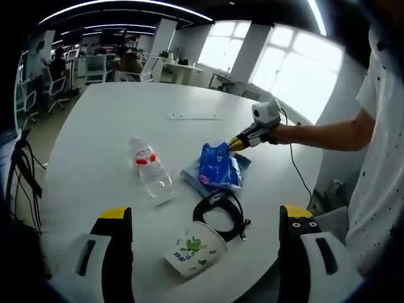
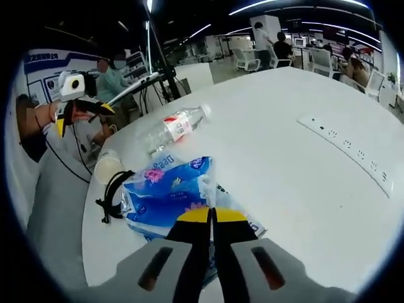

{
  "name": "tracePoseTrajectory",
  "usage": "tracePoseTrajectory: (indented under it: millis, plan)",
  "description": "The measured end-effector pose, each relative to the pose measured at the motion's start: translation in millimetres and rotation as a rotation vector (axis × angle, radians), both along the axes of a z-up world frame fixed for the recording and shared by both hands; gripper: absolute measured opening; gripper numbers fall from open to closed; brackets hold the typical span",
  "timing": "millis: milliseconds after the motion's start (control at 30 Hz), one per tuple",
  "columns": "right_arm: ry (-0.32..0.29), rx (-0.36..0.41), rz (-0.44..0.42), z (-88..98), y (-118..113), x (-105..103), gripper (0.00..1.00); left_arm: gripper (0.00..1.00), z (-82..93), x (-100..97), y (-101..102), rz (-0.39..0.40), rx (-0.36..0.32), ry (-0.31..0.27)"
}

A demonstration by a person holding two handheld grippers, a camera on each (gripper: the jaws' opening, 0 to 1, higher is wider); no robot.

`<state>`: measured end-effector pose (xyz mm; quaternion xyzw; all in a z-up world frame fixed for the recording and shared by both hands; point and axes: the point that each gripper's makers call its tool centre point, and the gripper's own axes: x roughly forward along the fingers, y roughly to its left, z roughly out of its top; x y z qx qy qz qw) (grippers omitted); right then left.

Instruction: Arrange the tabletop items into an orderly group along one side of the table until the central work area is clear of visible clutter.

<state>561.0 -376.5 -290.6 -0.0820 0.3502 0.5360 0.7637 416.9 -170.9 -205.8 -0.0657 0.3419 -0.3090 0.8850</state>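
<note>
Lying near the middle of the white table point(image 1: 101, 120): a blue tissue pack point(image 1: 218, 165), crinkled plastic printed with white lettering and a pink flower, resting on a second, paler pack beneath. Showing in the right gripper view as a glossy blue wrapper point(image 2: 165, 192) reaching right up to the jaws.

Closing the right gripper point(image 2: 212, 216) at the pack's near edge, yellow-tipped black jaws pressed together with the wrapper's edge at their tips; hard to tell whether plastic is actually pinched between them. Seen from the left gripper view, reaching in from the right point(image 1: 238, 141), tip touching the pack's far right corner.

Hanging the left gripper point(image 1: 205, 213) over the near edge, jaws spread wide and gripping nothing.

Lying on its side just left of the pack: a clear water bottle point(image 1: 150, 169) with a red and white label. Sitting coiled just near of the pack: a black cable point(image 1: 219, 213). Lying tipped over nearest, beside the cable: a white paper cup point(image 1: 194, 249) with a green print. Lying flat far across the table: a white power strip point(image 1: 194, 116).
</note>
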Motion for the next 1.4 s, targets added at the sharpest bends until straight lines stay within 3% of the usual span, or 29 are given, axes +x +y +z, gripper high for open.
tracePoseTrajectory:
  millis: [733,1133,1400]
  plan:
    - [0.008,0.068,-0.078,14.6,-9.6,-8.5,0.00,0.87,2.9,21.4,-48.4,-0.085,-0.038,-0.029]
    - [-0.007,0.106,-0.132,26.4,-15.6,-12.0,0.00,0.74,2.3,33.1,-77.8,-0.114,-0.068,-0.032]
    - [-0.019,0.141,-0.174,37.0,-17.1,-10.9,0.00,0.58,-4.2,38.3,-91.4,-0.107,-0.068,0.000]
